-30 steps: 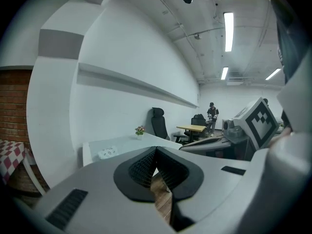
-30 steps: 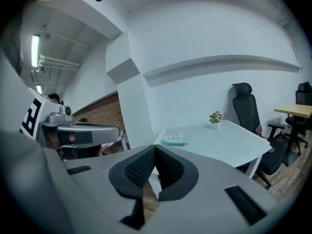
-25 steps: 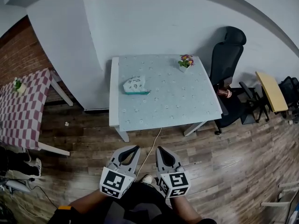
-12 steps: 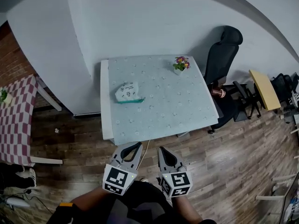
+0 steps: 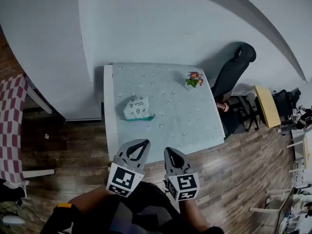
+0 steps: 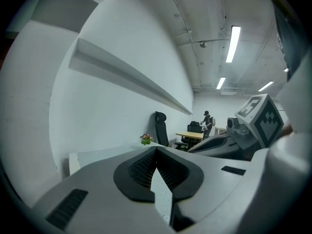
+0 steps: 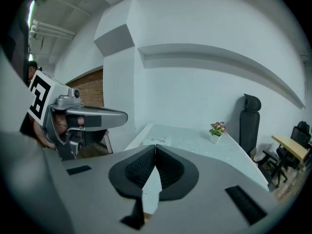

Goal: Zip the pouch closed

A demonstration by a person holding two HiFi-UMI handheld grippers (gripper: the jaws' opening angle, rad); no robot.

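The pouch (image 5: 136,107) lies on the left half of the bench (image 5: 180,126), its teal edge (probably the zip side) turned toward the person. The left tongs (image 5: 144,142) are pressed together on nothing, held near the bench's front edge and well short of the pouch. Just beside them, the right tongs (image 5: 167,150) are likewise closed and empty. Pulling the zip while the pouch is unpinned would likely drag it across the smooth cloth. A flower pot (image 5: 194,79) stands near the far right corner, with an office chair (image 5: 233,74) beyond it. Nothing blocks the reach.
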